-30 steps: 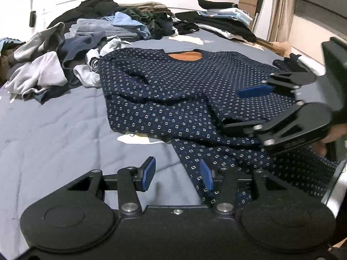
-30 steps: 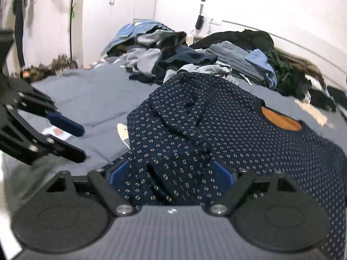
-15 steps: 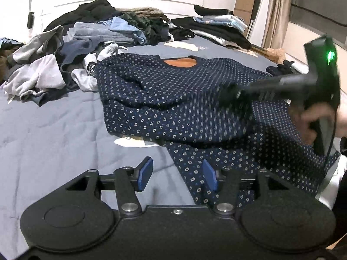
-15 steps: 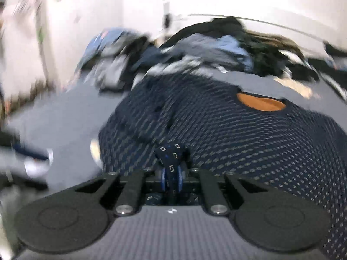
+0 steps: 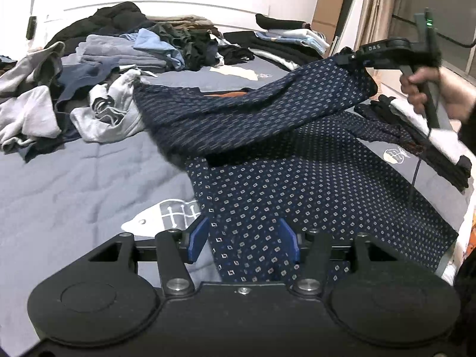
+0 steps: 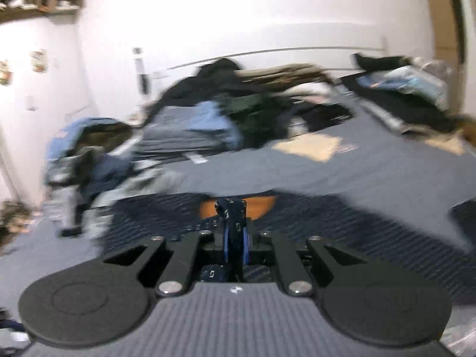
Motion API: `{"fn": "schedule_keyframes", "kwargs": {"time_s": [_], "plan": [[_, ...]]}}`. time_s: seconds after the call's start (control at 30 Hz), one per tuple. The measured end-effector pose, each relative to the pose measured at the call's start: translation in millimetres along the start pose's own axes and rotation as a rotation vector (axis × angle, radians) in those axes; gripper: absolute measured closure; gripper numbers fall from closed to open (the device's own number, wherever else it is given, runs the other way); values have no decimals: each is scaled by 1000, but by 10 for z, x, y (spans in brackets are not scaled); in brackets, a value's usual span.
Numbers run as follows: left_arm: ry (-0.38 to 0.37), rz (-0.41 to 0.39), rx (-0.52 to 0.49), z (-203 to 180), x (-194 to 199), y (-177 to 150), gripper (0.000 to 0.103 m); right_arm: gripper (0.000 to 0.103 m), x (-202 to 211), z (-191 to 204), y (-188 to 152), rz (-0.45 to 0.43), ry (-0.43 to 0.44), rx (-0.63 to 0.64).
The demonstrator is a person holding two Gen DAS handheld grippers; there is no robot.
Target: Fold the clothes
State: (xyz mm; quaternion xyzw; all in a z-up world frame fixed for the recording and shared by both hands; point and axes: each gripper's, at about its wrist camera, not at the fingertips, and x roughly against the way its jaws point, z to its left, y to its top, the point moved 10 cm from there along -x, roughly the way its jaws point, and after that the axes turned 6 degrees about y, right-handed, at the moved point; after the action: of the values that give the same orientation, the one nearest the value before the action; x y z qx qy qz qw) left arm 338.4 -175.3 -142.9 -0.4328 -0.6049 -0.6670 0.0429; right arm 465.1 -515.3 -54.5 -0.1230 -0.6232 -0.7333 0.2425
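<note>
The right tool (image 6: 235, 238) is clamped on a fold of the dark dotted sweater (image 5: 297, 196) and holds that part up above the bed (image 5: 74, 178). The left tool (image 5: 244, 239) stands apart over the sweater's lower edge, its blue pads (image 5: 198, 238) pressing nothing.

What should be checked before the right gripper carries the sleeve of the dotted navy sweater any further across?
1. Right gripper shut on the sleeve: ok, dotted cloth is pinched between its pads.
2. Sleeve clear of the bed: ok, it hangs lifted above the sweater body.
3. Left gripper pinning the hem: not ok, its jaws stand apart over the cloth without pressing it.
4. Orange collar lining in sight as a fold reference: ok.
5. Loose clothes pile clear of the sweater: not ok, a grey garment meets its far edge.
6. Landing spot for the sleeve: cannot tell.
</note>
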Motion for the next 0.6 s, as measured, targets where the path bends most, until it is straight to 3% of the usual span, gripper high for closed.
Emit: {"fn": "schedule_keyframes", "kwargs": {"time_s": [0.13, 0.2, 0.3, 0.33, 0.5, 0.6], "plan": [[26, -20, 11, 37, -110, 68, 51, 94, -266, -551, 46, 48, -101, -14], [78, -47, 7, 69, -154, 115, 48, 94, -434, -727, -16, 84, -115, -45], [249, -120, -121, 58, -246, 232, 48, 94, -589, -823, -128, 110, -105, -79], [276, -132, -134, 56, -293, 283, 48, 94, -628, -837, -160, 113, -104, -86], [323, -158, -215, 72, -659, 618, 48, 94, -748, -827, -216, 119, -77, -104], [397, -155, -358, 55, -997, 755, 48, 94, -708, -833, -160, 98, -60, -119]]}}
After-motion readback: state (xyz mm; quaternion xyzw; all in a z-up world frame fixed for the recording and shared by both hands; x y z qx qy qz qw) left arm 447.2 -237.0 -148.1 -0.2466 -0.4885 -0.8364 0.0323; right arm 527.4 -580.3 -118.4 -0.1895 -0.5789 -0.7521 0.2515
